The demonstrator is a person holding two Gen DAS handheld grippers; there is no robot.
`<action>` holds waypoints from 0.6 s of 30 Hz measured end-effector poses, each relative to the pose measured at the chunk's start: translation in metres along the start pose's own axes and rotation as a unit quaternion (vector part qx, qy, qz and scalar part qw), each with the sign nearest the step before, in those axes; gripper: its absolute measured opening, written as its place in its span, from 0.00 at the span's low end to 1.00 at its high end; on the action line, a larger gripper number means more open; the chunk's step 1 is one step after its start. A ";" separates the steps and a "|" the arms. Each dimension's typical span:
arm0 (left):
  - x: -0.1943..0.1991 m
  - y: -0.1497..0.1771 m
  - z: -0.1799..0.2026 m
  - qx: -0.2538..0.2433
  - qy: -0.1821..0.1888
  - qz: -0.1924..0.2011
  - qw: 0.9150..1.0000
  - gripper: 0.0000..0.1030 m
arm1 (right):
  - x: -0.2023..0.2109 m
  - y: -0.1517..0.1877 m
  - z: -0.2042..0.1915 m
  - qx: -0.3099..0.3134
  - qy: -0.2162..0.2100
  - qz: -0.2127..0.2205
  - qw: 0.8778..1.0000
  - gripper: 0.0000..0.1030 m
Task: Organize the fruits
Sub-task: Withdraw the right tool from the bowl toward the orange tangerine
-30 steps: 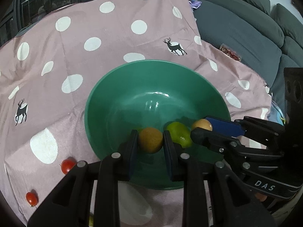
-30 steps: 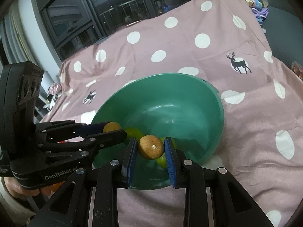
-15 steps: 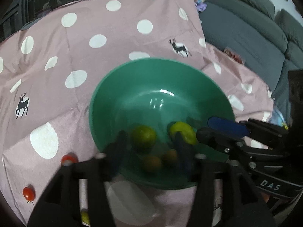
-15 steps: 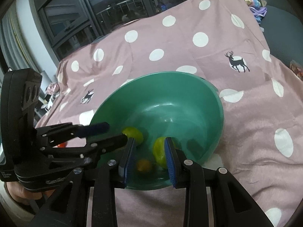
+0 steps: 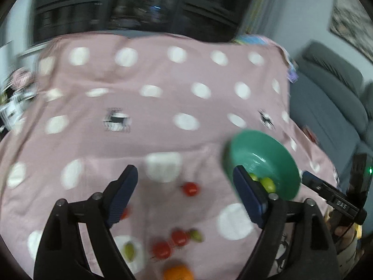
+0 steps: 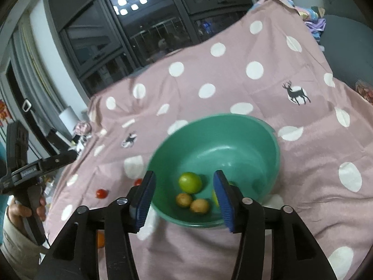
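Green bowl [image 6: 244,140] sits on the pink dotted cloth [image 6: 314,151], w/ plenty of bare cloth beyond its far rim and to its right. Inside the bowl: a green lime [image 6: 190,182], two small brown fruits [image 6: 199,206] touching each other near the front wall, and a second green one half hidden behind a finger. Right gripper [image 6: 184,196] hangs over the bowl's near rim, jaws opening, nothing pinched betw. the blue pads; the fruit lies below the gap. Left gripper [image 5: 184,194] is off to the bowl's left over open cloth, view blurred, jaws opening and already wide, nothing betw. them. A red tomato [image 5: 190,189] lies on the cloth in that gap, clear of both pads. More loose fruit nearer the cloth's front edge: two red tomatoes [image 5: 170,243] side by side, small green fruit [image 5: 196,235] just beside them, another green one [image 5: 129,251] to the left, an orange [image 5: 178,272] at the very bottom. A gray sofa [image 5: 326,107] borders the cloth's right edge. The person's hand [image 6: 22,210] grips the left tool's handle.
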State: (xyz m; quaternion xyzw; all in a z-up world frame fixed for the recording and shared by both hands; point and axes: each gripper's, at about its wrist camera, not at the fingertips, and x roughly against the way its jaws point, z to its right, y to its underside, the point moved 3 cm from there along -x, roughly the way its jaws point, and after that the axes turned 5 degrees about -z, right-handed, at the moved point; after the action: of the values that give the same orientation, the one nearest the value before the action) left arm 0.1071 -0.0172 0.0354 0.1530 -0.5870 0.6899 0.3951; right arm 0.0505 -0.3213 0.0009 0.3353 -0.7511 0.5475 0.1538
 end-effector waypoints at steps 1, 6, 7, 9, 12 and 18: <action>0.011 0.004 -0.011 0.013 -0.012 0.008 1.000 0.83 | 0.001 0.000 -0.003 0.001 -0.004 0.002 1.000 0.53; 0.042 0.033 -0.040 0.049 -0.035 0.016 0.998 0.90 | 0.012 0.004 -0.024 0.015 -0.029 0.017 0.999 0.54; 0.044 0.038 -0.044 0.053 -0.037 0.012 0.998 0.90 | 0.014 0.005 -0.028 0.019 -0.033 0.018 0.999 0.55; 0.047 0.050 -0.050 0.061 -0.039 0.002 0.997 0.90 | 0.018 0.008 -0.039 0.031 -0.046 0.017 0.998 0.56; 0.048 0.062 -0.056 0.069 -0.035 -0.011 0.997 0.90 | 0.023 0.016 -0.055 0.044 -0.061 0.014 0.997 0.60; 0.048 0.084 -0.059 0.074 -0.016 -0.026 0.997 0.90 | 0.008 0.047 -0.088 0.069 -0.095 -0.030 0.993 0.61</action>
State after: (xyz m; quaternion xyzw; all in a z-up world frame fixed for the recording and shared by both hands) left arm 0.0305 0.0553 -0.0058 0.2079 -0.5364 0.7187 0.3907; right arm 0.0012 -0.2345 0.0029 0.4176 -0.7127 0.5586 0.0743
